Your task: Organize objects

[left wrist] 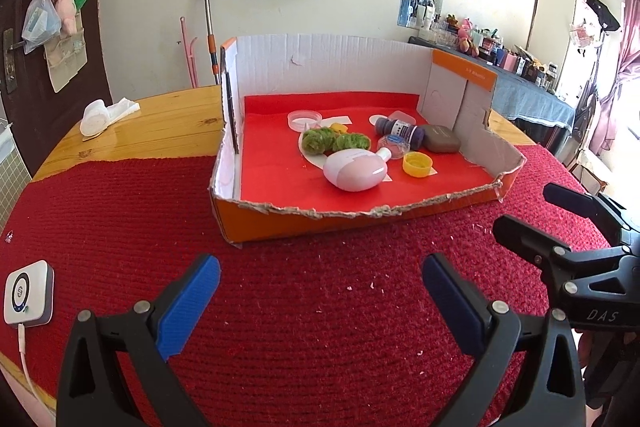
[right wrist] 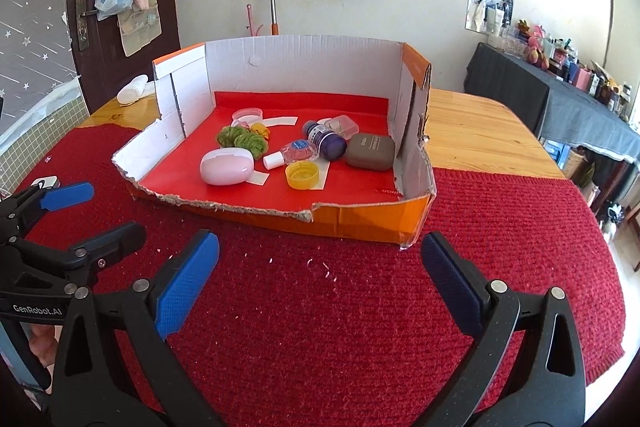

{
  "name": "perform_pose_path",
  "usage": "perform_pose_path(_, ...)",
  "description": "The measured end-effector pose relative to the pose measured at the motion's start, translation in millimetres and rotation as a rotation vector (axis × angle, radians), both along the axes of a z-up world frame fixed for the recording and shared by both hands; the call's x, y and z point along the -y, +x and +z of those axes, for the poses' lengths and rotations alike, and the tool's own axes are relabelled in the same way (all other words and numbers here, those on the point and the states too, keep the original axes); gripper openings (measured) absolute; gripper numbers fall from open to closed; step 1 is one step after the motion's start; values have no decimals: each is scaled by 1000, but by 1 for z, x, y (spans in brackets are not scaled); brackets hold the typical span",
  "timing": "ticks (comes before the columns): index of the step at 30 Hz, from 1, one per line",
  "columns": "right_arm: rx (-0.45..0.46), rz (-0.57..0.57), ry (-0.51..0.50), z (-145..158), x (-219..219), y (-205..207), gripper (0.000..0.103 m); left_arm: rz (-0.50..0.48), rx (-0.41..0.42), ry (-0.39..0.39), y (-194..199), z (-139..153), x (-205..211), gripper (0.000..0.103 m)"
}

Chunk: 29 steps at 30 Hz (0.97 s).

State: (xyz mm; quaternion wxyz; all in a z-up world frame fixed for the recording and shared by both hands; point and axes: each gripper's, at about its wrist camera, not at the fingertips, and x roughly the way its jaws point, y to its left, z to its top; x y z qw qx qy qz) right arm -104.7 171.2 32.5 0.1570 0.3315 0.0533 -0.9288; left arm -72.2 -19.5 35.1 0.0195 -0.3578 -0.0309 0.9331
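An orange cardboard box point(left wrist: 304, 223) point(right wrist: 360, 221) with a red liner stands on the red mat. Inside lie a pink oval case point(left wrist: 355, 171) point(right wrist: 227, 167), green pompoms point(left wrist: 334, 141) point(right wrist: 242, 141), a yellow cap point(left wrist: 417, 164) point(right wrist: 303, 175), a purple bottle point(left wrist: 400, 131) point(right wrist: 325, 142), a small clear bottle point(right wrist: 294, 151), a brown case point(left wrist: 441, 139) point(right wrist: 370, 151) and a clear round lid point(left wrist: 305, 119) point(right wrist: 247, 115). My left gripper point(left wrist: 320, 281) point(right wrist: 96, 207) is open and empty over the mat. My right gripper point(right wrist: 320, 259) point(left wrist: 528, 207) is open and empty beside it.
A white device on a cable point(left wrist: 28, 293) lies on the mat at the left. A rolled white cloth point(left wrist: 98, 117) point(right wrist: 134, 89) sits on the wooden table point(right wrist: 480, 135). Bags hang on the far wall. A cluttered side table point(right wrist: 576, 95) stands at the right.
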Motion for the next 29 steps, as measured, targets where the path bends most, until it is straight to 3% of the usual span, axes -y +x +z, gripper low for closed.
perform_pose_path(9, 53, -20, -10, -19, -7, -4, 103, 41, 42, -67, 0, -16, -6, 103)
perform_pose_path(21, 111, -33, -5, -43, -14, -13, 103, 71, 67, -77, -5, -29, -5, 103)
perform_pose_path(29, 112, -31, 20, -43, -11, -14, 103, 76, 89, -38, -8, -35, 0, 103)
